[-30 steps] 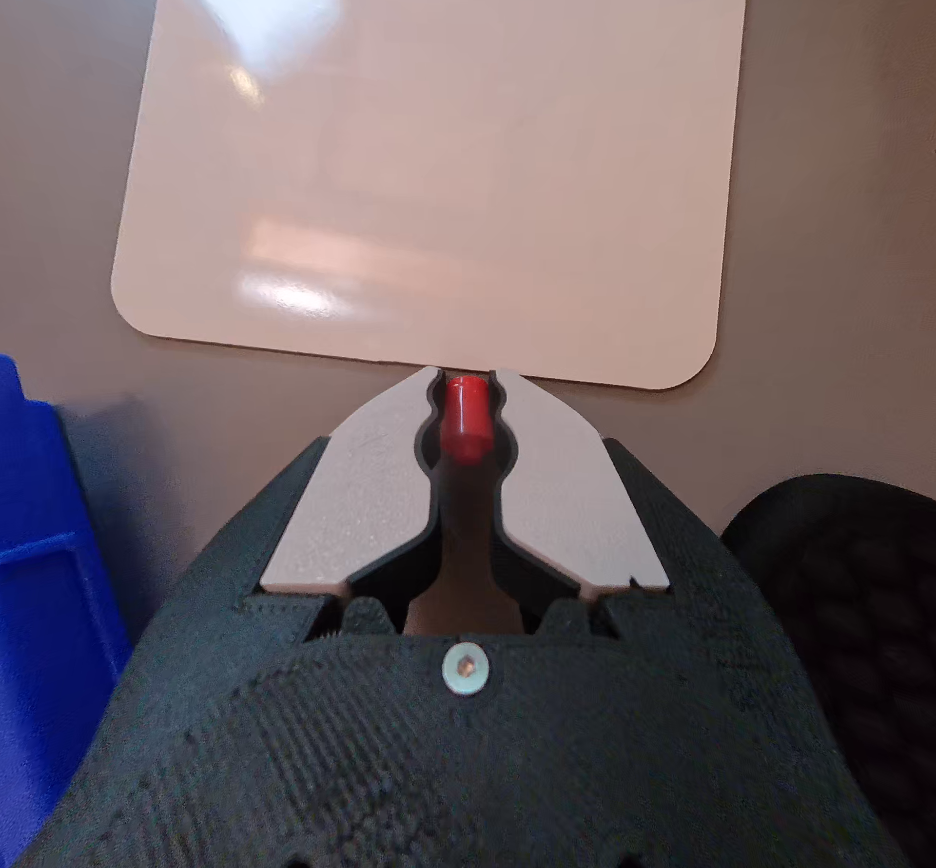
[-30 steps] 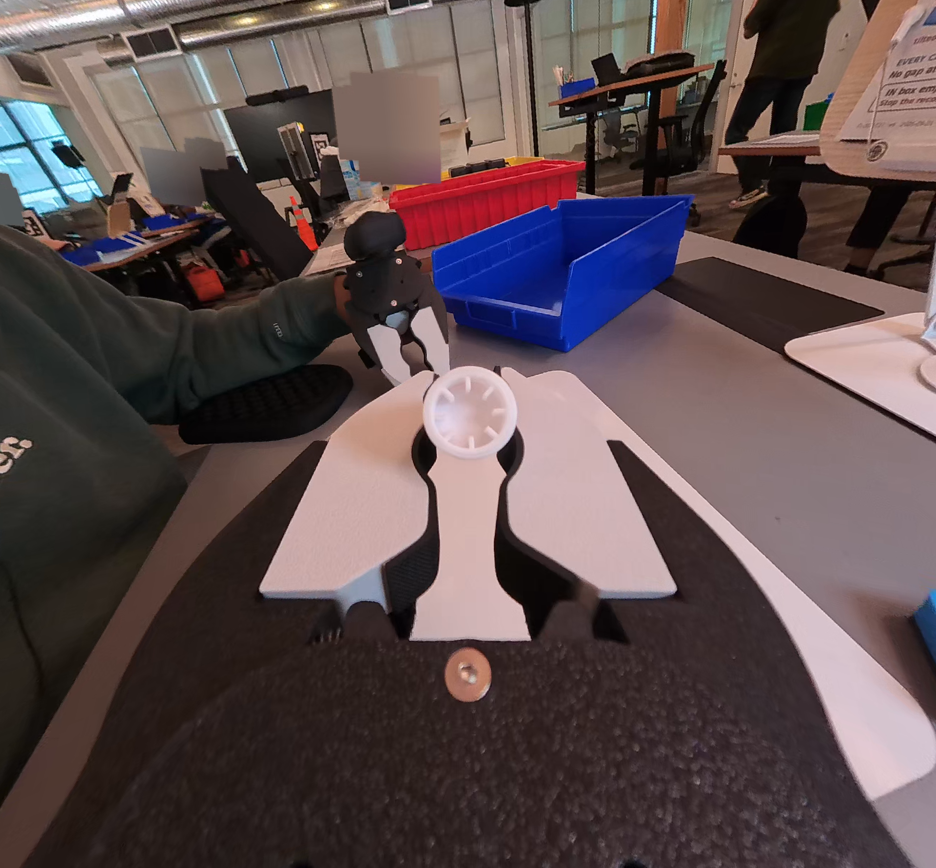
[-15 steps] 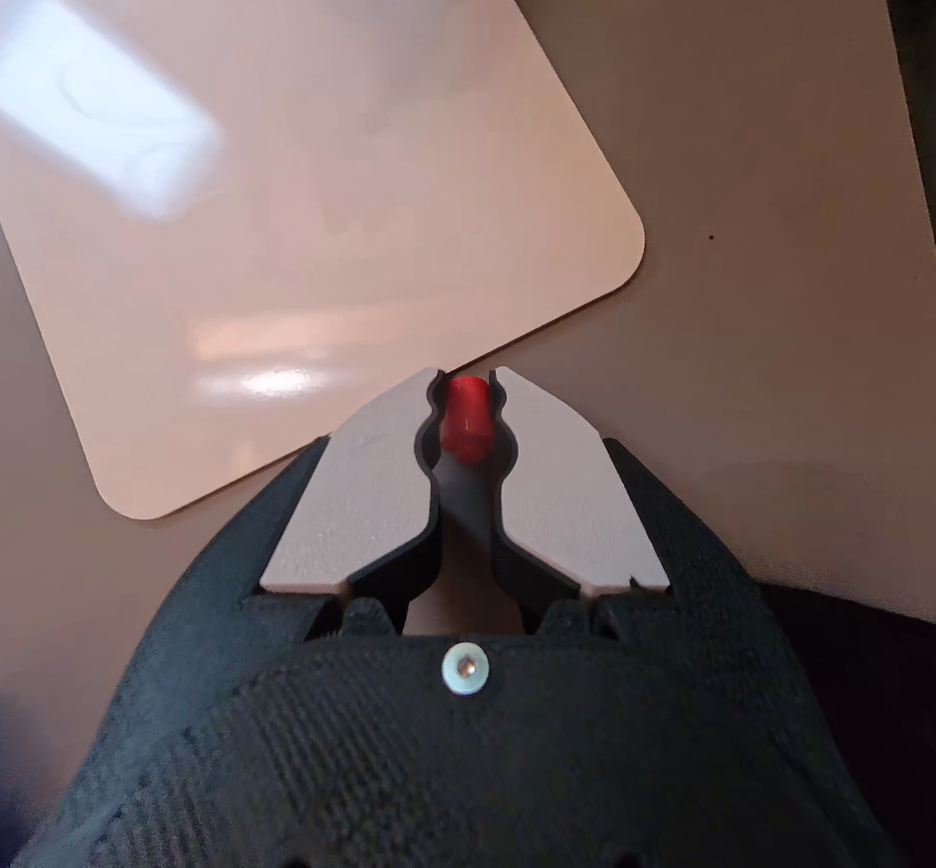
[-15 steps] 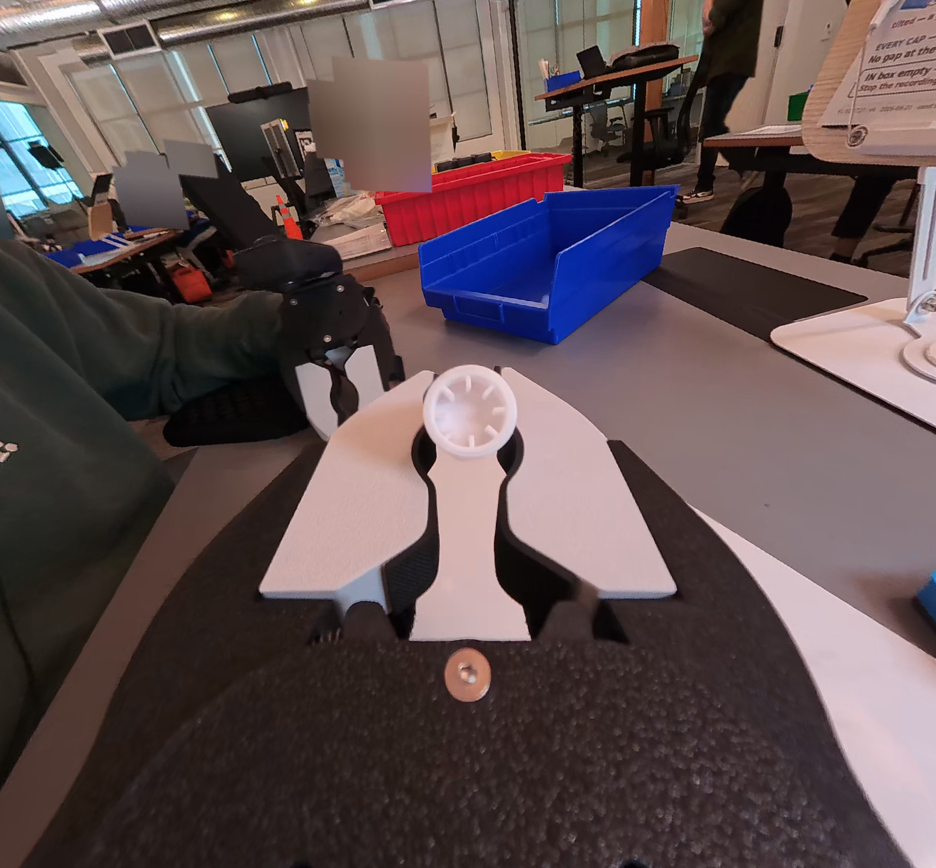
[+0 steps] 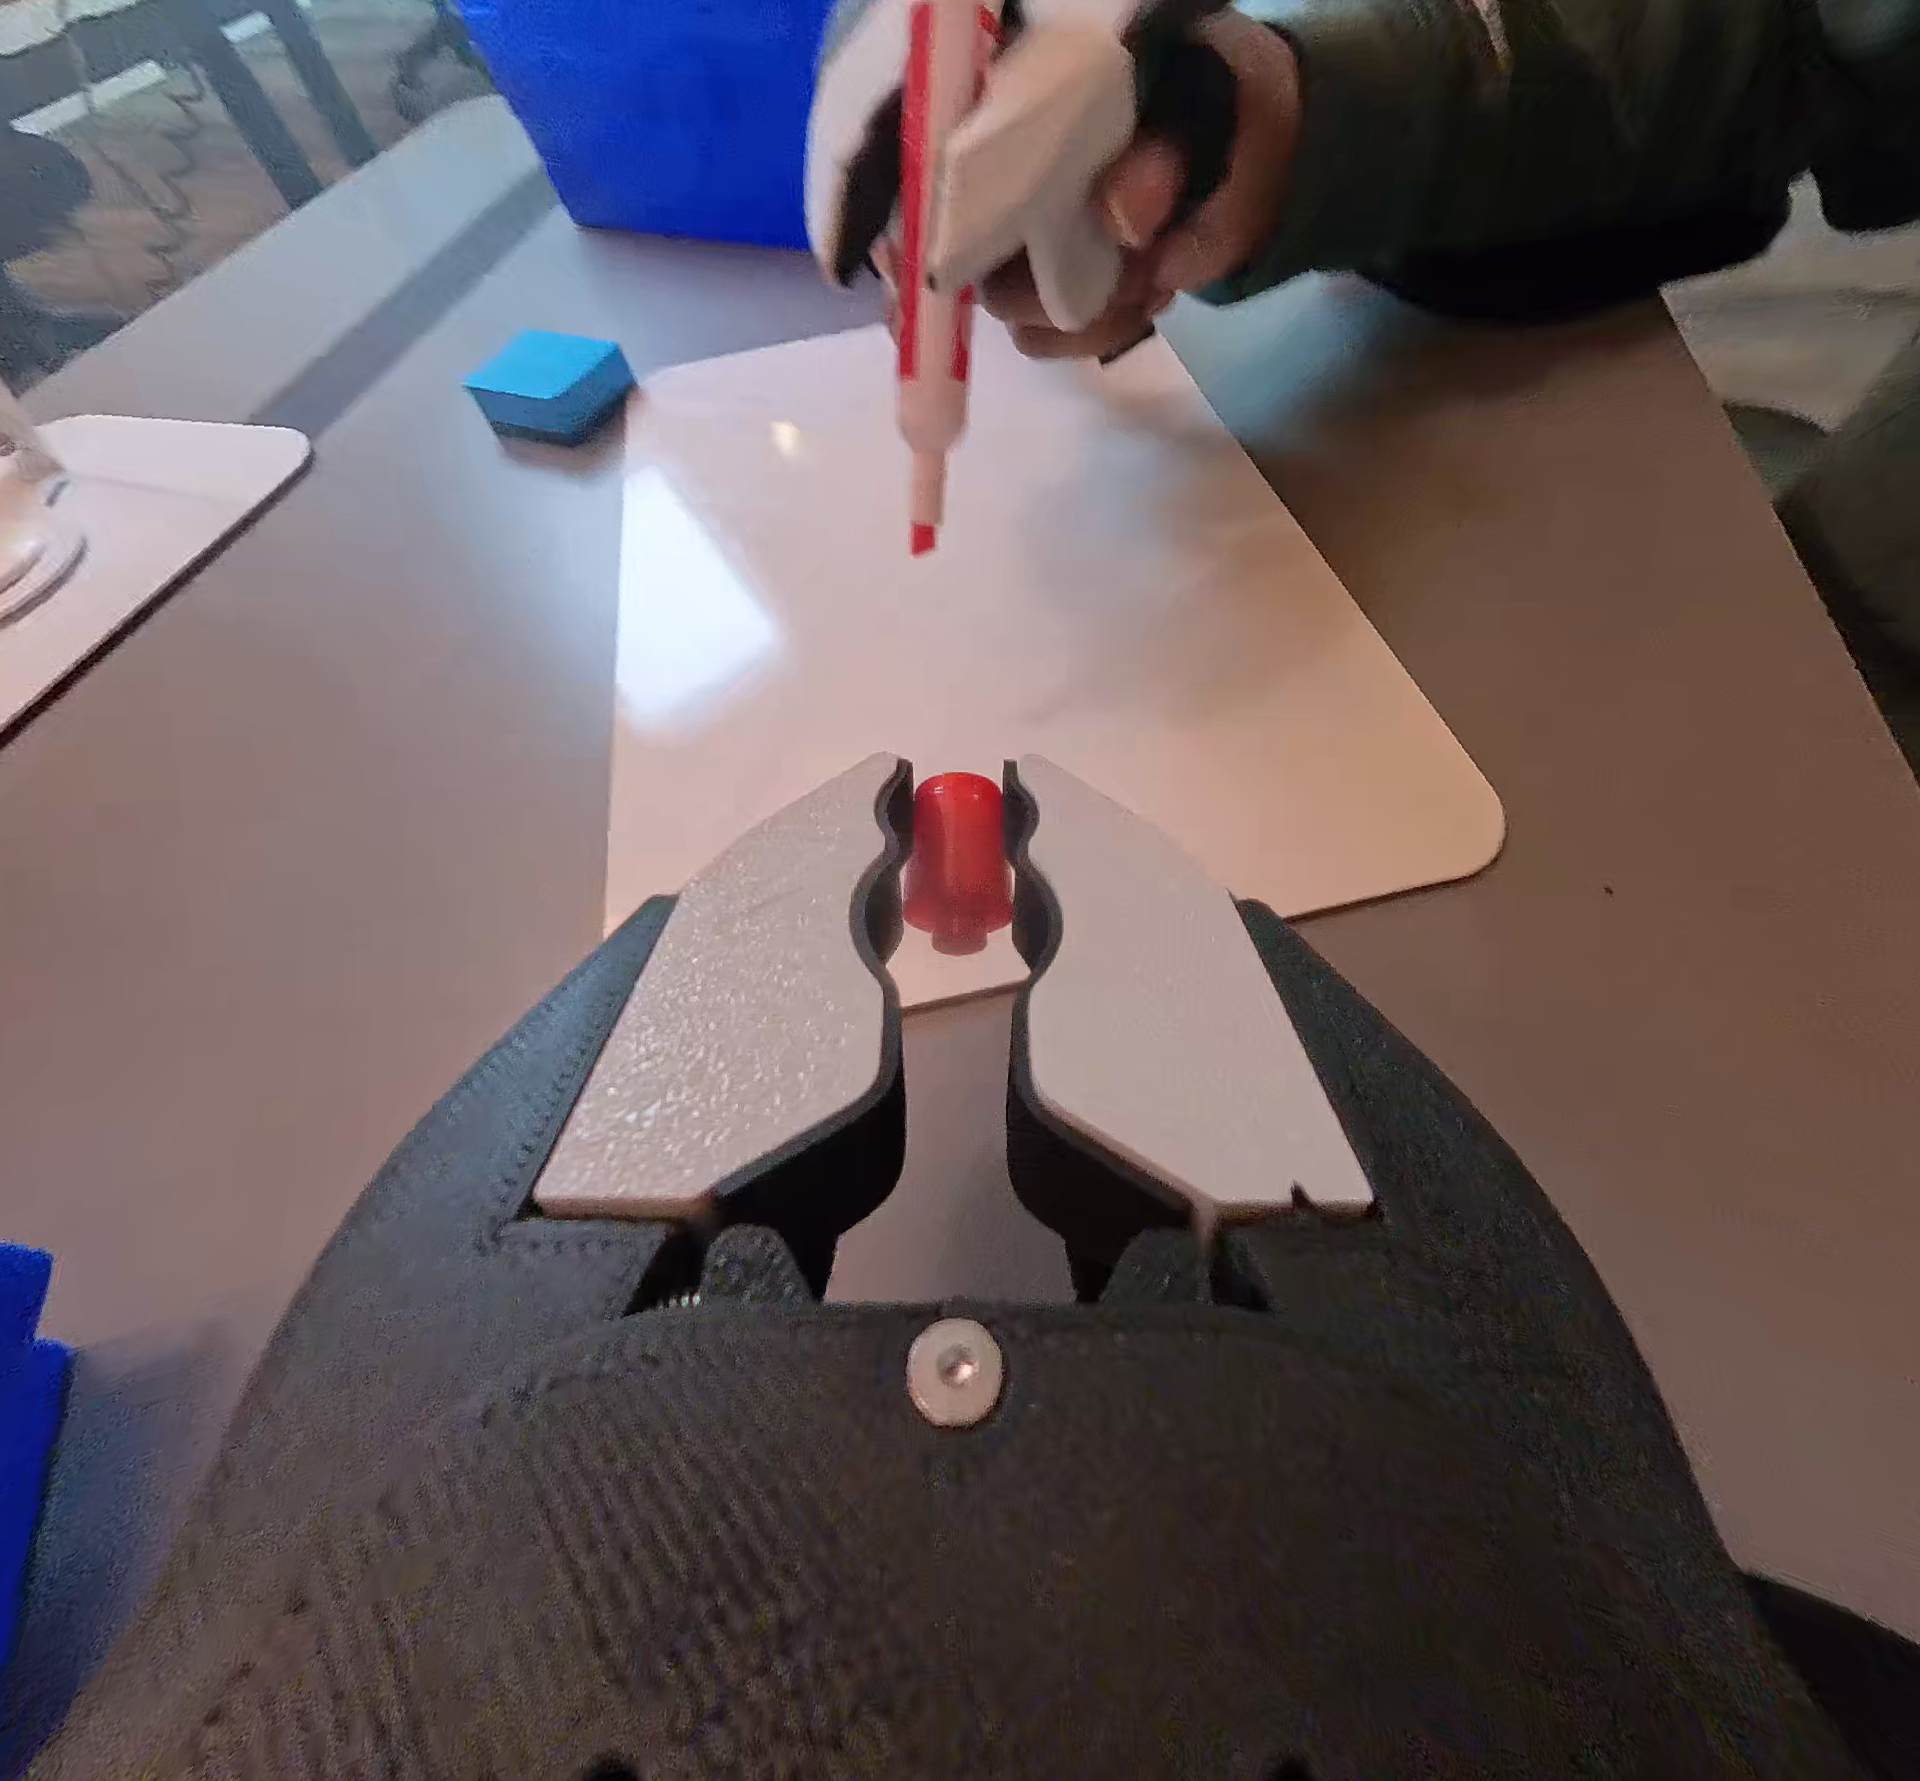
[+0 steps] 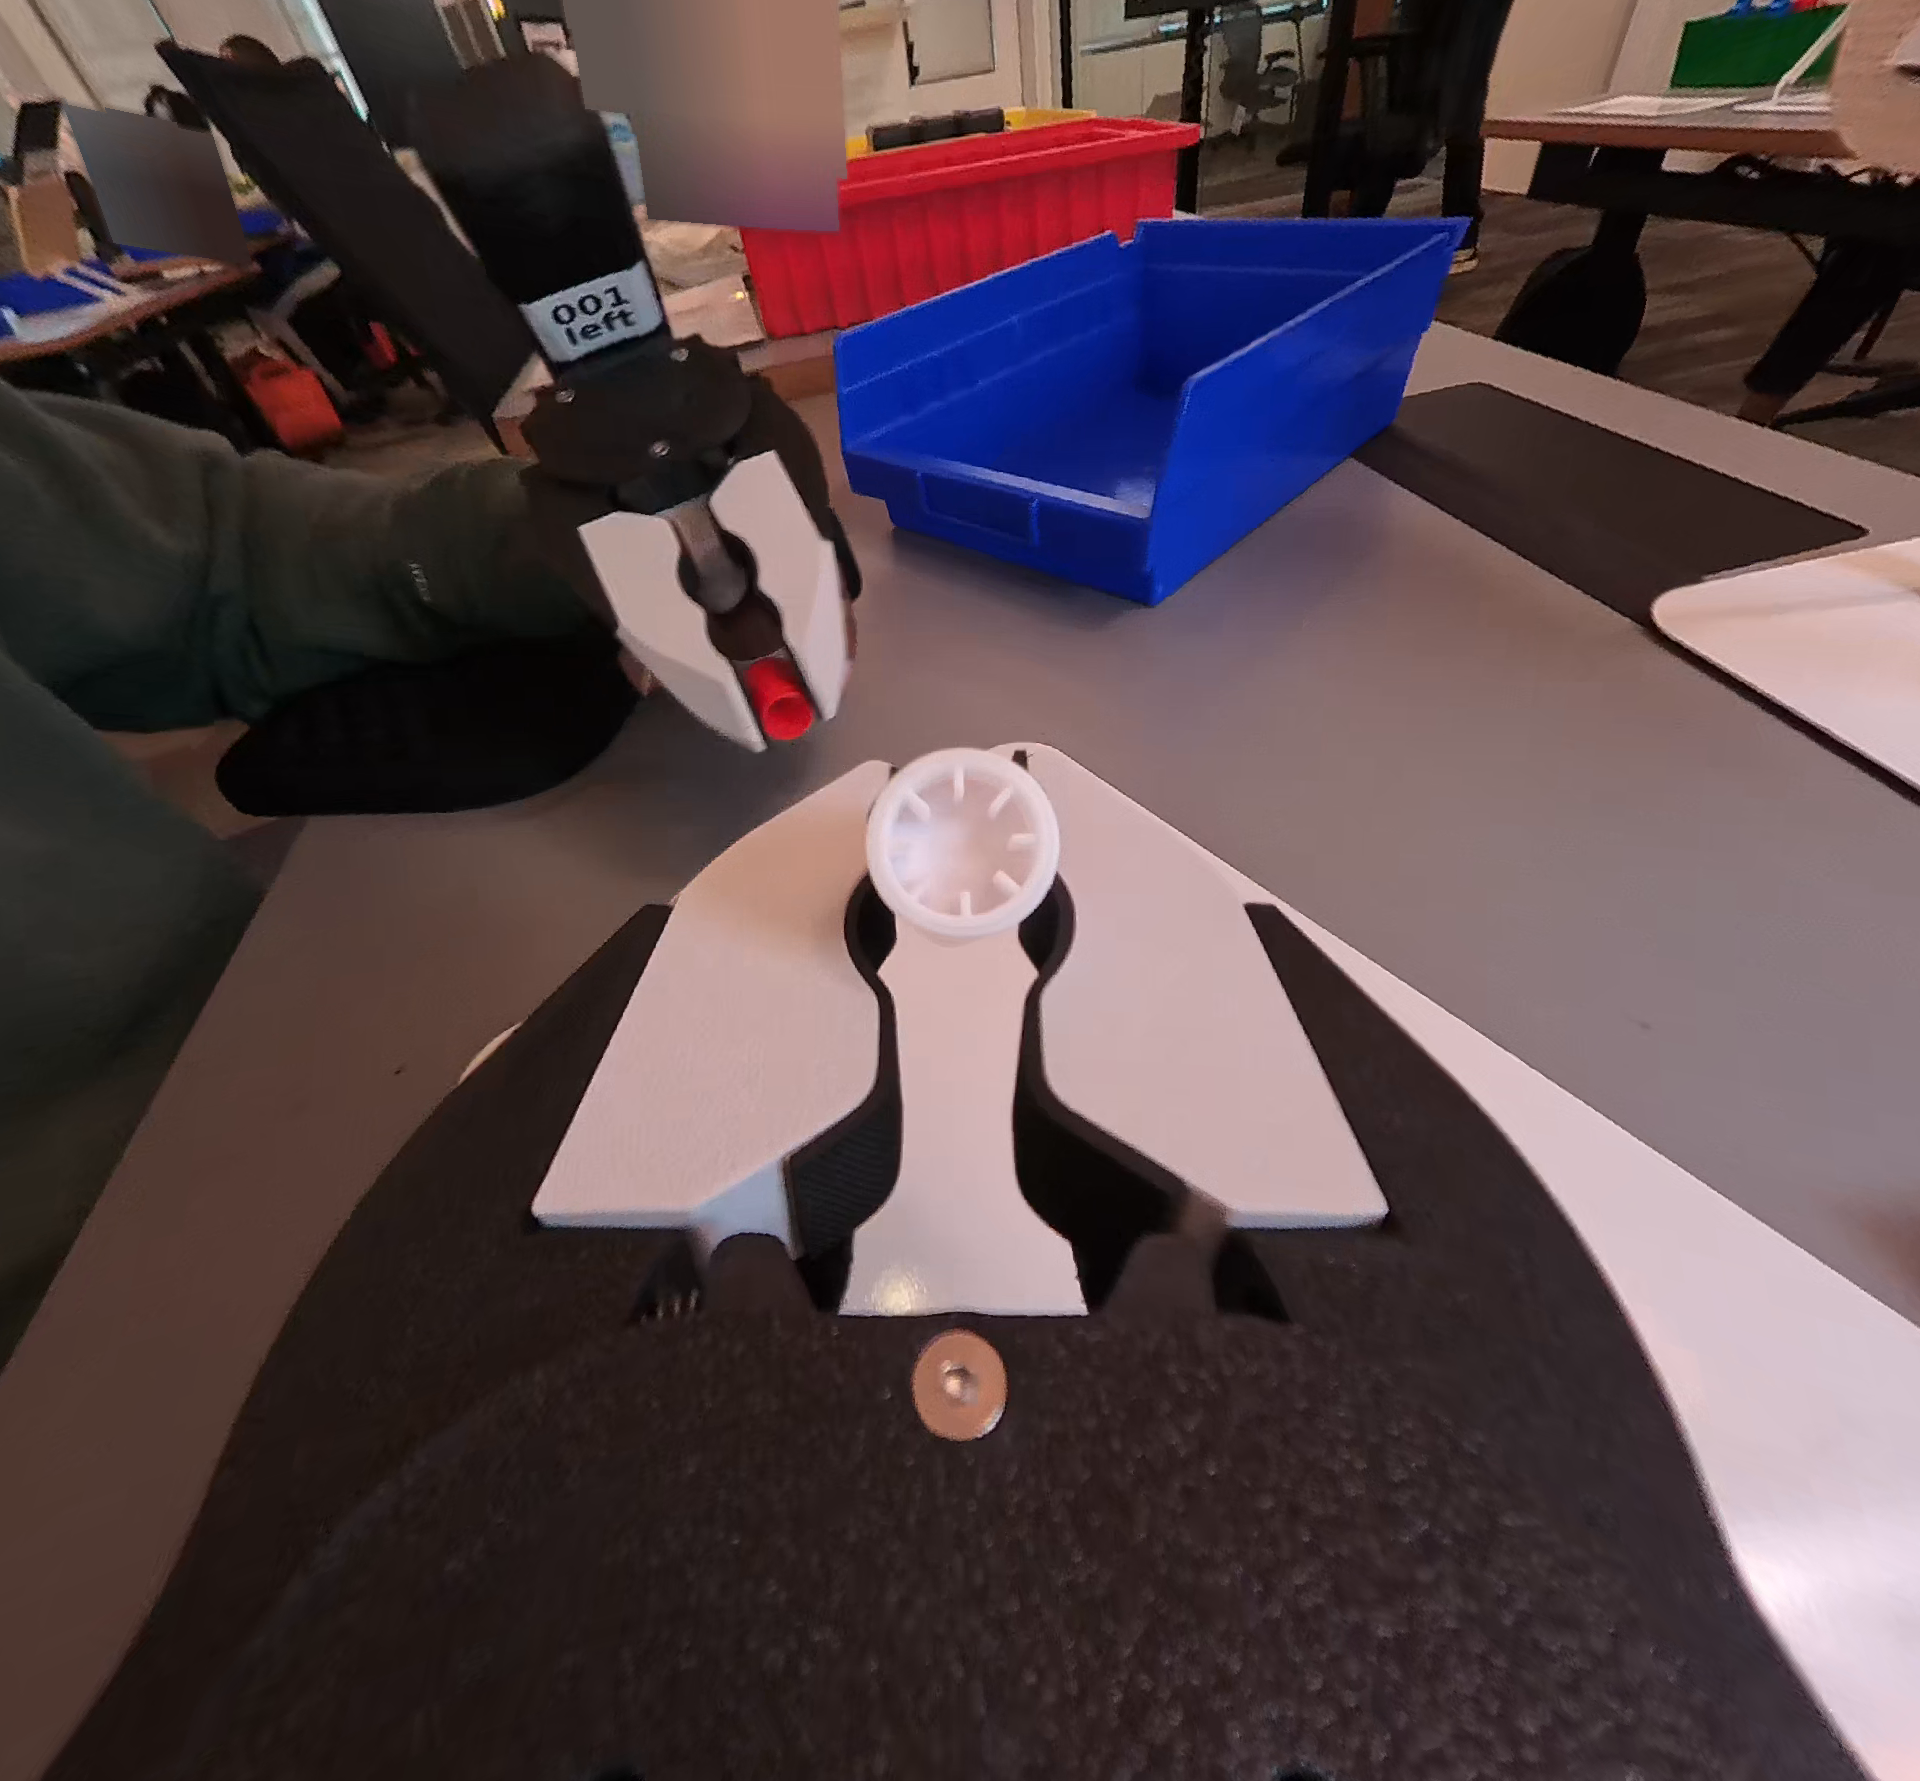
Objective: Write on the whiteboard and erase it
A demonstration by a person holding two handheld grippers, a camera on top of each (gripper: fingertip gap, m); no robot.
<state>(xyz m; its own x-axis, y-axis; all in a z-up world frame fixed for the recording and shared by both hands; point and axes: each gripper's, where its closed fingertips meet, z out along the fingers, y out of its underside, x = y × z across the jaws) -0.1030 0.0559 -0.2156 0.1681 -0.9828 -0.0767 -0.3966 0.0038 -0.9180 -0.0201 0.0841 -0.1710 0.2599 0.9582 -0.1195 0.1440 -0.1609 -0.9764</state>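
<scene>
Left wrist view: the left gripper (image 5: 956, 858) pinches the red cap (image 5: 954, 858), keeping it clear, while the marker (image 5: 935, 277) hangs tip-down above the blank whiteboard (image 5: 1143, 640), eraser (image 5: 549, 383) beside it. Right wrist view: the right gripper (image 6: 961, 858) clamps the marker's white butt (image 6: 962, 856), poised to write.

Grey table (image 5: 312, 796): whiteboard (image 5: 1039, 692), eraser (image 5: 551, 381), bin (image 5: 665, 90).

Whiteboard (image 5: 1091, 651): glossy, smooth, throwing glare. Table (image 5: 312, 744): matt grey. Left gripper (image 5: 956, 858) body: rough black printed plastic; red cap (image 5: 954, 853) and far blue bin (image 6: 1143, 422): smooth plastic.
</scene>
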